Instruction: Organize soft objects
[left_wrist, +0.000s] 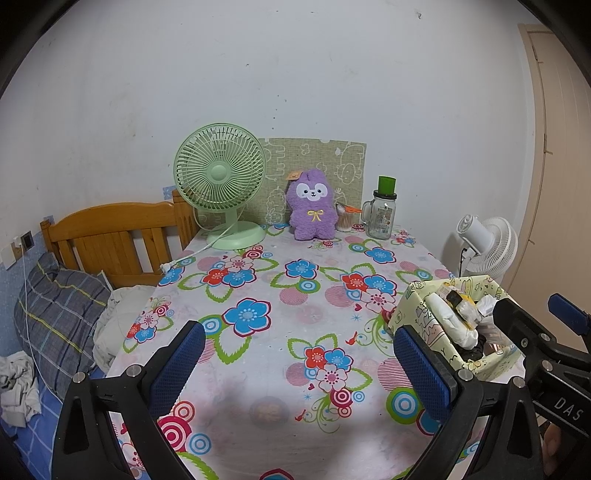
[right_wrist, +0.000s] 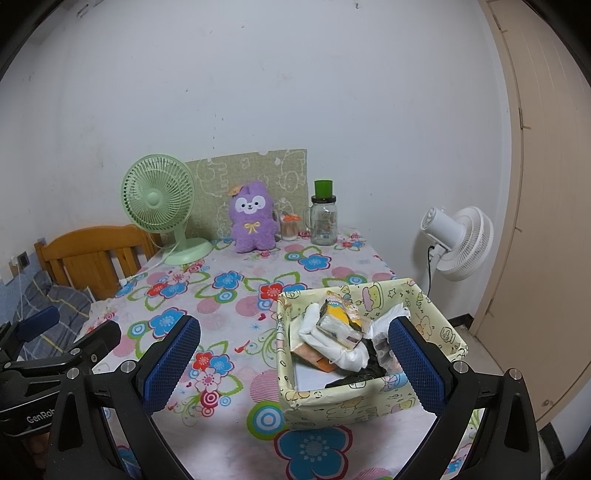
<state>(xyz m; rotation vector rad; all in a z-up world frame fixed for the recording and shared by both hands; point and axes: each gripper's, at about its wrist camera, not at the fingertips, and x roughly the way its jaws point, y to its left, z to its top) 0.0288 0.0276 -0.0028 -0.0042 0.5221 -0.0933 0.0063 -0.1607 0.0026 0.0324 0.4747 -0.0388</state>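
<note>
While both pairs of tongs hang low over the near edge of the counter (left_wrist: 280, 302), nothing is in either of them: the left tongs (left_wrist: 301, 363) stand wide apart over bare flowered cloth, and the right tongs (right_wrist: 295, 363) are spread just as wide, with the near left corner of the box (right_wrist: 332, 402) showing between their blue pads (right_wrist: 170, 363). That box, wrapped in pale yellow cartoon paper, sits on the right side of the counter near the front, and it's stuffed with white wrapped packs, a yellow packet (right_wrist: 338, 317) lying on top, something orange and something dark tucked below. Up at the back, against the wall, the purple plush toy (left_wrist: 312, 205) sits upright, well apart from the box, between the green fan (left_wrist: 221, 184) on its left and a glass jar (left_wrist: 382, 214) with a green lid on its right; a small cup of sticks (left_wrist: 345, 218) is squeezed in just beside the toy. Behind the toy a patterned green board (left_wrist: 332, 162) leans on the wall. Off to the left there's a wooden bed (left_wrist: 110, 236) with a checked pillow (left_wrist: 55, 317), and a white fan (right_wrist: 458, 243) stands on the far right.
</note>
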